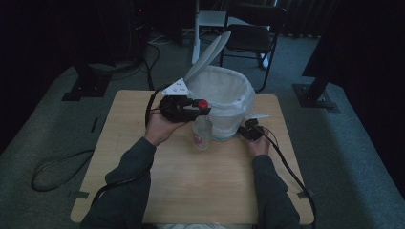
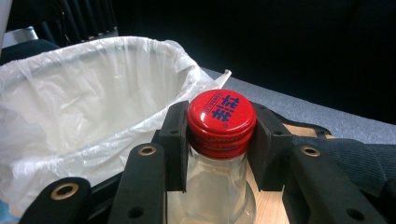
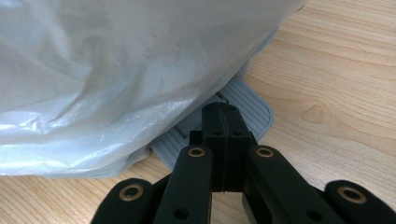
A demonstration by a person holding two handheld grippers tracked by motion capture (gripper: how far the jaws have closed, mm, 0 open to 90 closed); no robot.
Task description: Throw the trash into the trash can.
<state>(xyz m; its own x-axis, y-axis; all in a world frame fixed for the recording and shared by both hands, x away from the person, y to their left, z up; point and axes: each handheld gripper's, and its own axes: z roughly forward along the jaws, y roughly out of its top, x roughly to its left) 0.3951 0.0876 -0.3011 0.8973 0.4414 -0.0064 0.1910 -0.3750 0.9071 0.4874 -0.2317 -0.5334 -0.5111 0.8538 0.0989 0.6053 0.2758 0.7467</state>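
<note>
A clear plastic bottle (image 1: 202,133) with a red cap (image 2: 221,116) stands upright just in front of the bin. My left gripper (image 1: 200,109) is shut on the bottle's neck right under the cap, one black pad on each side (image 2: 221,140). Whether the bottle's base touches the table I cannot tell. The white pedal bin (image 1: 224,95) holds a translucent liner (image 2: 93,93), and its lid (image 1: 208,55) is raised. My right gripper (image 1: 247,130) is shut with nothing between its jaws. Its tips (image 3: 223,116) rest on the bin's grey ribbed pedal (image 3: 254,112).
The bin sits at the far middle of a light wooden table (image 1: 191,181). Cables trail from both grippers over the table's near edge. A dark folding chair (image 1: 250,36) and stand legs are on the carpet behind.
</note>
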